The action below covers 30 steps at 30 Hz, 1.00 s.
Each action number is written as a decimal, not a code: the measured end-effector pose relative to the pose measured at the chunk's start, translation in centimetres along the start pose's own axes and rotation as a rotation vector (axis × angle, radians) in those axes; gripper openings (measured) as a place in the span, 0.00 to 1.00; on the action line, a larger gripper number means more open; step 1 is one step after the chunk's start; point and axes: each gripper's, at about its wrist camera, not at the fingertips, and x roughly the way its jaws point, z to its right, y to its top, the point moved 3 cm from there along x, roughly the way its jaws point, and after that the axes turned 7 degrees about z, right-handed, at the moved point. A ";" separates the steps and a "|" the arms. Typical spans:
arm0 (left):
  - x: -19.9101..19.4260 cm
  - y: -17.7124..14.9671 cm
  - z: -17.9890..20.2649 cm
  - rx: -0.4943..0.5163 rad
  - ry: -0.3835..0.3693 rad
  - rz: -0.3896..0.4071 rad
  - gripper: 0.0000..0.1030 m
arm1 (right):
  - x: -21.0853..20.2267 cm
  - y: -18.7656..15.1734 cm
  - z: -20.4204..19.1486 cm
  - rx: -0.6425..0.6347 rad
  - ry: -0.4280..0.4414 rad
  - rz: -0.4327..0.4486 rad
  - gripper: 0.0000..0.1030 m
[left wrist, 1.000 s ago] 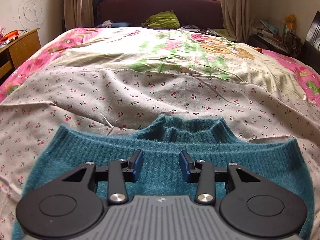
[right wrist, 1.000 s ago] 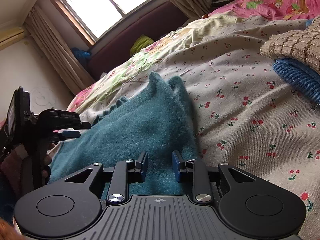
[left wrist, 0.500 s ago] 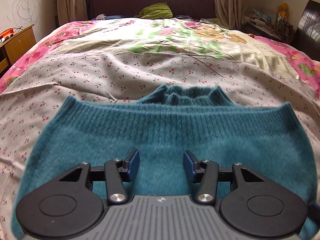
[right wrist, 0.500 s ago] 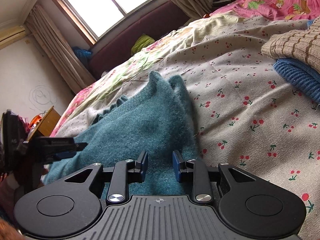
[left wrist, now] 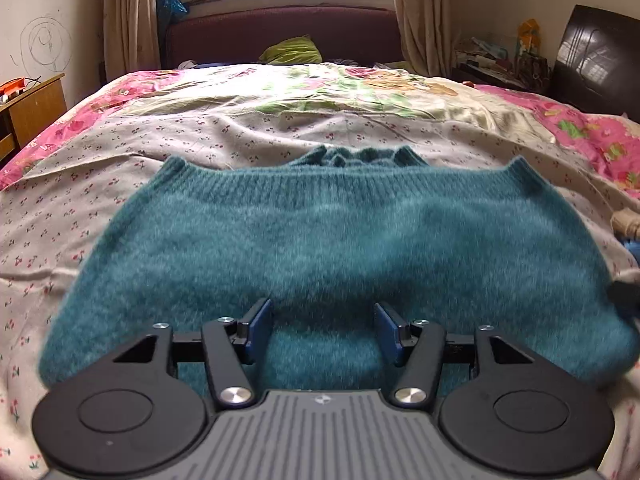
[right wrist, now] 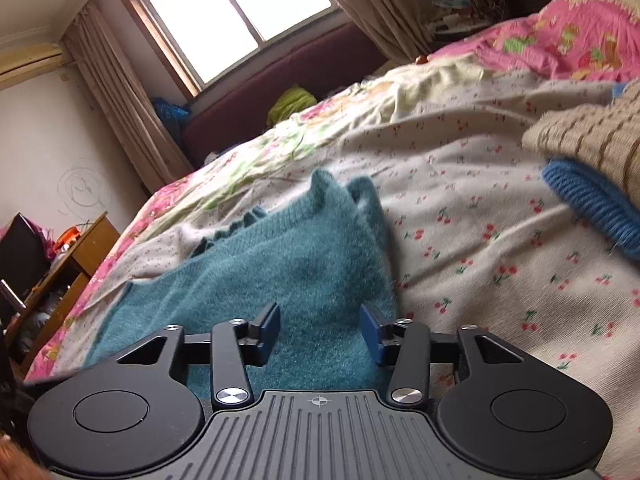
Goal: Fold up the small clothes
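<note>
A fuzzy teal sweater point(left wrist: 328, 240) lies folded across the cherry-print bedsheet point(left wrist: 80, 208), its ribbed hem on the far side and the collar peeking out behind it. My left gripper point(left wrist: 324, 330) hovers over the sweater's near edge, jaws opening, pads apart with no cloth pinched between them. In the right wrist view the same sweater point(right wrist: 288, 264) runs away to the left. My right gripper point(right wrist: 319, 334) sits over its near right corner, jaws opening, pads clear of the knit.
A beige checked garment point(right wrist: 592, 136) rests on a blue knit point(right wrist: 592, 200) at the right. A wooden desk point(right wrist: 76, 256) stands left of the bed. The maroon headboard point(left wrist: 280, 40) carries a green pillow point(left wrist: 292, 50) below the window.
Both grippers' jaws have widened. The left gripper pulled back toward the near side, so more of the sweater shows. In the right view the left gripper has left the frame's left edge.
</note>
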 end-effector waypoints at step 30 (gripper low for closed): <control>0.1 -1.7 -0.6 -0.061 -0.072 0.085 0.78 | 10.8 1.2 6.4 0.402 0.200 -0.216 0.59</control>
